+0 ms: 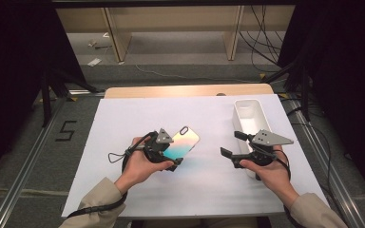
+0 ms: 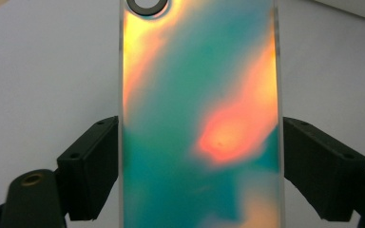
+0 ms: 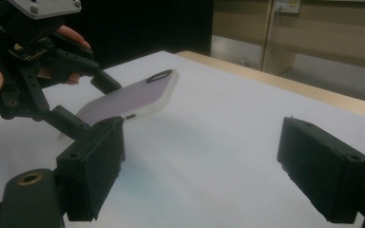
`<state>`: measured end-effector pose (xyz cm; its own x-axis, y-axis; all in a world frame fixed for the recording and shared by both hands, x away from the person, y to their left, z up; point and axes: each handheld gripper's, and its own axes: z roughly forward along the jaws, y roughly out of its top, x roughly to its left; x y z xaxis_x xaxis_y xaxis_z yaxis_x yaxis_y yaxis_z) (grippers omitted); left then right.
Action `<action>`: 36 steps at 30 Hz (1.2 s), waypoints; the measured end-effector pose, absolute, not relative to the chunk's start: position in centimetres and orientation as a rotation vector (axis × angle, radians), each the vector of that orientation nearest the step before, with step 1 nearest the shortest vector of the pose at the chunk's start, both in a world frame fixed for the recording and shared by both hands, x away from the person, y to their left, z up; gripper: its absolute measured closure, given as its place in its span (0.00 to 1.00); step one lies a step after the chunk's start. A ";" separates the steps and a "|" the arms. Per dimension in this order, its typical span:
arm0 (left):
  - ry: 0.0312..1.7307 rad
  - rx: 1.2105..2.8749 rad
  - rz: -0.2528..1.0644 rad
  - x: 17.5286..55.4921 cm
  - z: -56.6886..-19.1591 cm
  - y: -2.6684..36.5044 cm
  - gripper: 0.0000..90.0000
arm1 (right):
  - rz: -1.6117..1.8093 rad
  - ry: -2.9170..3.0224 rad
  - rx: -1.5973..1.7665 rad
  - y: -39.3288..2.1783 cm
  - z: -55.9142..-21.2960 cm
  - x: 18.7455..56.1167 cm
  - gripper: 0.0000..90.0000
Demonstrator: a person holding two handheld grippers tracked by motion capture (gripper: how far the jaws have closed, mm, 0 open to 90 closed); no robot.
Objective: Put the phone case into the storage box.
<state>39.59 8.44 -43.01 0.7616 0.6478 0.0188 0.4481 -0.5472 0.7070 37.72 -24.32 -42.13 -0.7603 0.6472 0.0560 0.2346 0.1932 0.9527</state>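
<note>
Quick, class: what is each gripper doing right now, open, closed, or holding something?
Left gripper: closed on the iridescent teal-and-orange phone case, jaws against its two long edges.
Right gripper: open, nothing between its jaws.

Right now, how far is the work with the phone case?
Done: the left gripper has lifted the phone case clear of the white mat, clamped by its long edges. In hand: carrying it. Left: probably the white bin; the right gripper waits open, empty.
</note>
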 end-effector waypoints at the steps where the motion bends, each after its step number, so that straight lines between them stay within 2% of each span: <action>1: 0.810 2.242 0.360 39.6 -43.0 8.4 0.19 | 1.593 2.115 0.828 -24.2 -42.2 37.8 0.19; 36: 0.697 2.268 0.339 38.1 -43.3 5.3 0.19 | 1.587 2.147 0.844 -22.3 -42.5 39.1 0.19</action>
<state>38.13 5.27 -43.32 0.8187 0.5732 0.0348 0.3816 -0.5882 0.7130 39.12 -22.31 -42.47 -0.7658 0.6387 0.0751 0.2592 0.1997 0.9450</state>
